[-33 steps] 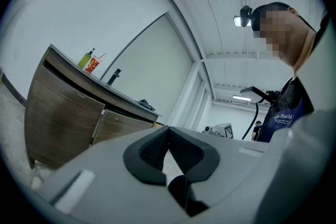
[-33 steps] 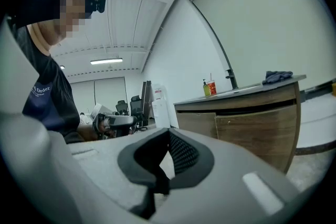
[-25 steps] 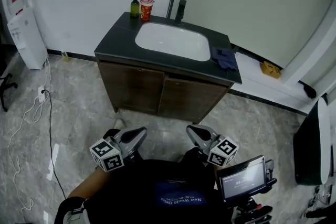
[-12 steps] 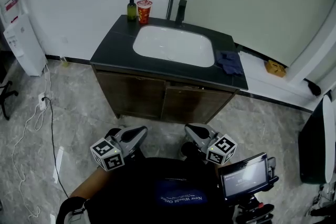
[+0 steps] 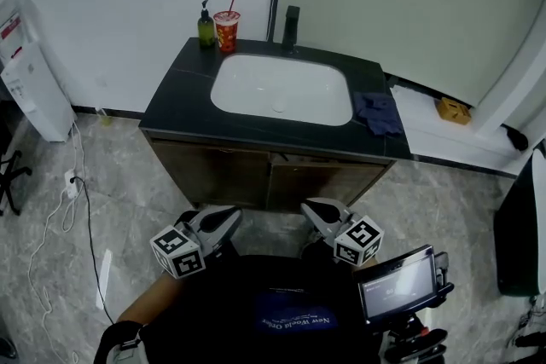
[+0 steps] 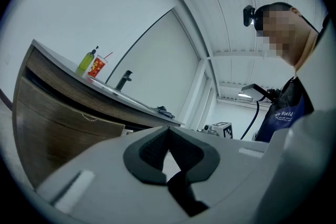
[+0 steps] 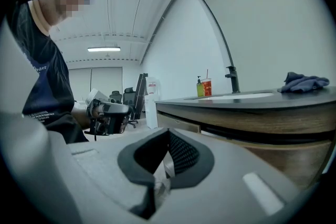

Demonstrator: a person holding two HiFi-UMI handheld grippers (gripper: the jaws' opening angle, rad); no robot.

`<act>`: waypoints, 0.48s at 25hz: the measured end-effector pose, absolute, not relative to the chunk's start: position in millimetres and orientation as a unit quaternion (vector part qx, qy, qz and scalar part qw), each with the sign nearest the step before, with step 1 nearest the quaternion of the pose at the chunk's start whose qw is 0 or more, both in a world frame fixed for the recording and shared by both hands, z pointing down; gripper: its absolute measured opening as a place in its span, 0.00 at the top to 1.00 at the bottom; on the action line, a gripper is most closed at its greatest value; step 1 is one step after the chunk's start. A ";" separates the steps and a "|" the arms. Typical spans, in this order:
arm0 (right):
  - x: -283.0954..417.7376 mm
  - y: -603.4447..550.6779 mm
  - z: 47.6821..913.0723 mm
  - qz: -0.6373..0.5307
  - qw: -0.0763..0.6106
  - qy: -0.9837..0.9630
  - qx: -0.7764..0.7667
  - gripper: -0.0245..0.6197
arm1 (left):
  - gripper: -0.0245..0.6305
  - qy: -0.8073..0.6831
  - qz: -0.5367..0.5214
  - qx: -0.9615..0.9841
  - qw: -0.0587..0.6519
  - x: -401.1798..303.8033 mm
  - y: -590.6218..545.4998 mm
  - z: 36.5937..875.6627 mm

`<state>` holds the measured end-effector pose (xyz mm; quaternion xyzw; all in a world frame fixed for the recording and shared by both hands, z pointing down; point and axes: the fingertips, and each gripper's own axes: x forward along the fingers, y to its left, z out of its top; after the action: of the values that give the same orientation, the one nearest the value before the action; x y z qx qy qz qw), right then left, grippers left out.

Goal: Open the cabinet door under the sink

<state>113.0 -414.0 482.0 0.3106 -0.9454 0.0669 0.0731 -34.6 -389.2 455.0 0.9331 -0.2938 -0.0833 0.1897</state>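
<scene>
A wooden cabinet with two closed doors (image 5: 256,176) stands under a dark countertop (image 5: 175,102) with a white sink (image 5: 281,89). In the head view my left gripper (image 5: 229,217) and right gripper (image 5: 310,208) are held side by side just short of the cabinet front, both pointing at it and apart from it. Each is shut with nothing between its pads. The left gripper view has the shut left gripper (image 6: 168,134) low in front, with the cabinet's wooden face (image 6: 52,128) at the left. In the right gripper view the right gripper (image 7: 168,136) is shut too, and the cabinet (image 7: 278,144) is at the right.
On the counter stand a green soap bottle (image 5: 206,28), a red cup with a straw (image 5: 226,28), a black faucet (image 5: 291,26) and a blue cloth (image 5: 378,112). A white water dispenser (image 5: 30,85) and floor cables (image 5: 72,192) are at the left. A small screen (image 5: 397,286) hangs at my lower right.
The vanity has come nearer and now sits more directly below the camera. Both grippers moved forward toward the cabinet front with jaws unchanged.
</scene>
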 end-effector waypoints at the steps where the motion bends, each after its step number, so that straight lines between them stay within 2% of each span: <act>1: 112.2 -421.0 483.3 0.062 0.079 -0.944 0.314 0.96 | 0.96 -0.292 -0.082 0.934 0.190 -34.1 -395.2 455.2; 12: 87.1 -476.2 498.8 -0.006 0.156 -0.934 0.322 0.95 | 0.95 -0.257 -0.067 0.942 0.206 -17.2 -446.3 465.2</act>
<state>87.1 -476.2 498.8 0.3215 -0.9340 -0.0062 0.1557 -17.2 -446.3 465.2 0.9417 -0.2572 -0.0667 0.2062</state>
